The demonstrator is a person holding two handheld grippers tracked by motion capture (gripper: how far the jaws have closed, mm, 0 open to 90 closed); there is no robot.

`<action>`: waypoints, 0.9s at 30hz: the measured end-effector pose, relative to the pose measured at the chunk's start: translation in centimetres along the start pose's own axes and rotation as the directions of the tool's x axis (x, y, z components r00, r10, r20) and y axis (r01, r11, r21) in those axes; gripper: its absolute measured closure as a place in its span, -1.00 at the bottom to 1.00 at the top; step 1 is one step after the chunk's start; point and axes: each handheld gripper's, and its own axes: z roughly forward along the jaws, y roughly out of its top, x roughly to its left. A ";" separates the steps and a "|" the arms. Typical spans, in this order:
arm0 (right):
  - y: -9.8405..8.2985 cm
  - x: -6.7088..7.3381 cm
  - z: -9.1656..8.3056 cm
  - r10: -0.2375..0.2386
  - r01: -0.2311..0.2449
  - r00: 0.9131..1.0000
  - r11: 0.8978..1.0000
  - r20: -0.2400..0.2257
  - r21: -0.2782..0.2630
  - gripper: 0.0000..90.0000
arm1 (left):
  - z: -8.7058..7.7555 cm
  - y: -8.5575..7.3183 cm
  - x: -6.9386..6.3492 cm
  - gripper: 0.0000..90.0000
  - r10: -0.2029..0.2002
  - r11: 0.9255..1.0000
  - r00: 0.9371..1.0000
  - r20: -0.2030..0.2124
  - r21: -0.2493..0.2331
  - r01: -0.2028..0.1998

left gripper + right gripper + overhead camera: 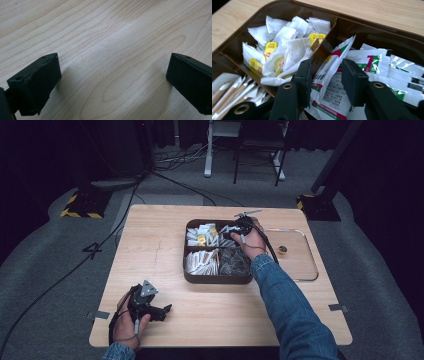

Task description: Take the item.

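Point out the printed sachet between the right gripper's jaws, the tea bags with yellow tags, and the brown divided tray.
printed sachet (329, 82), right gripper view, on its printed face.
tea bags (287, 50), right gripper view, on a white bag.
brown divided tray (217, 280), high view, on its near wall.

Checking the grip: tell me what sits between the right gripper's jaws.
In the right gripper view, a white sachet with red and green print stands between the right gripper jaws.

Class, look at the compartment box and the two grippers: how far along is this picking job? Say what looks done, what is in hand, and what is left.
Done: the right gripper has reached into the brown box, jaws either side of a white sachet. In hand: closing on that sachet; whether the pads press yet is unclear. Left: lifting it out. The left gripper rests open on the table.
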 end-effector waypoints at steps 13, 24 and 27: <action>-0.3 0.7 2.2 0.015 -0.017 0.999 0.998 0.031 0.055 0.47 | 0.0 0.0 0.0 -1.00 0.000 1.000 1.000 0.001 0.000 0.000; -0.2 0.9 1.9 0.045 -0.048 0.998 0.997 0.052 0.055 0.85 | 0.0 0.0 0.0 -1.00 0.000 1.000 1.000 0.000 0.000 0.000; -0.1 0.8 1.7 0.047 -0.050 0.997 0.998 0.058 0.049 0.88 | 0.0 0.0 0.0 -1.00 0.000 1.000 1.000 0.000 0.000 0.000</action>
